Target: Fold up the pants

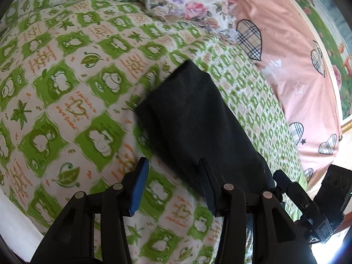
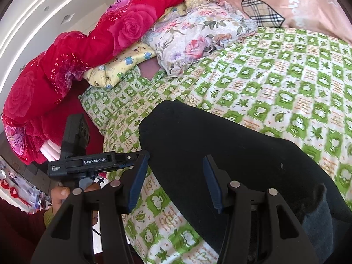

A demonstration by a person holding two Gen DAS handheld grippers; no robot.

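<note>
My black pants [image 1: 198, 118] lie on the green-and-white frog-print bedsheet [image 1: 66, 88], stretched as a narrow dark strip that runs away from me toward the floral pillow [image 1: 187, 6] and the pink quilt with plaid hearts [image 1: 286, 55]; they look already doubled lengthwise, though I judge that only from how slim the strip is. My left gripper [image 1: 173, 187] hovers with its jaws spread wide and nothing between them, its blue pads [image 1: 139, 189] over bare sheet just beside the near left edge of the cloth. My right gripper [image 2: 176, 180] is likewise spread and empty, its jaws straddling the left edge of the pants [image 2: 220, 154], which from this side fill the lower right of the view, with a greyer patch [image 2: 319, 220] at the near end that I cannot identify for certain. From the right wrist I can also see my left hand [image 2: 63, 195] on the other tool, over toward the red rose blanket [image 2: 66, 61]. The step in hand, as I read it, is taking hold of the near end for a crosswise fold. To do it well I should bring each set of jaws down on an outer corner of that end, pinch through every layer, not just the top one, and lift both corners evenly. Then I would carry them straight toward the far hem so the edges meet square, and lay the cloth down flat. A lopsided grip would likely skew the fold.
</note>
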